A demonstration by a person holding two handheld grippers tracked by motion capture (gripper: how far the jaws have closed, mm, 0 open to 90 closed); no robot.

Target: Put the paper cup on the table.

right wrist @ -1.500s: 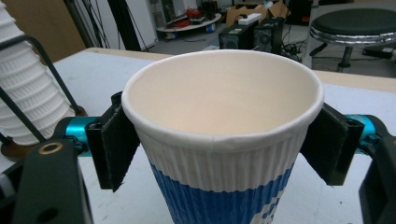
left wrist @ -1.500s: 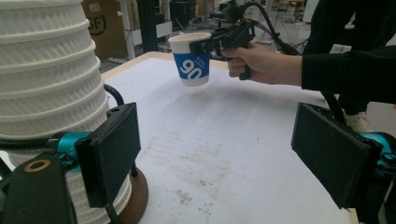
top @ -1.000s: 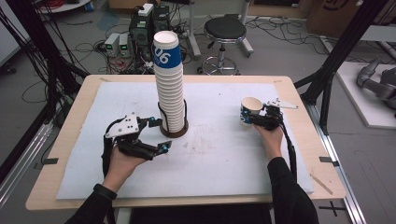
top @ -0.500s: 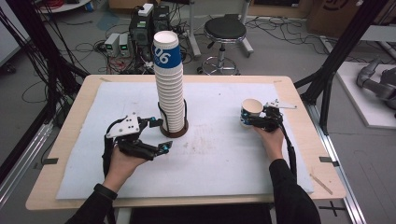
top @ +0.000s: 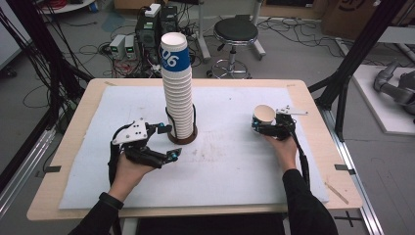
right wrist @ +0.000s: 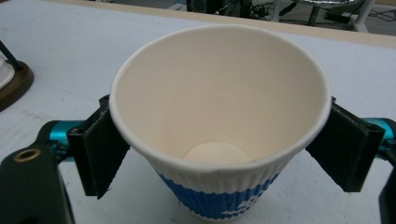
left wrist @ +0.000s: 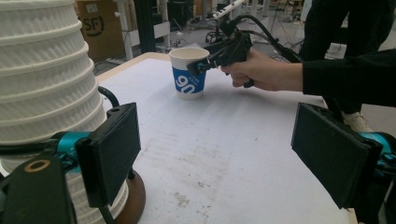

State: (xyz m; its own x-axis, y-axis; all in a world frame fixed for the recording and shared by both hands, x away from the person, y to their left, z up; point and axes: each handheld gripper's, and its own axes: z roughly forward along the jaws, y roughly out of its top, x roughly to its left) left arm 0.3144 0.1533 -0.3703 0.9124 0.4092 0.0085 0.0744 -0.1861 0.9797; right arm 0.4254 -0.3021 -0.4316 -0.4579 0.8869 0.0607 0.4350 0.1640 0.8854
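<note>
Here, the stack stands tall on its brown base mid-table; treat it as top-heavy and tippy. Your left gripper sits just left of the stack, jaws wide, holding nothing. Well right of the stack, the cup stands upright between your right gripper's jaws, which touch its sides. Thin paper, light, crushable: grip the ribbed wall gently, below the rim.

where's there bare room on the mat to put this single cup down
Widest free patch: the white mat between the cup stack and the single cup in the right gripper. The near strip before both hands and the far strip behind the cup look bare too. It is crowded at the stack's base, beside the left gripper.
</note>
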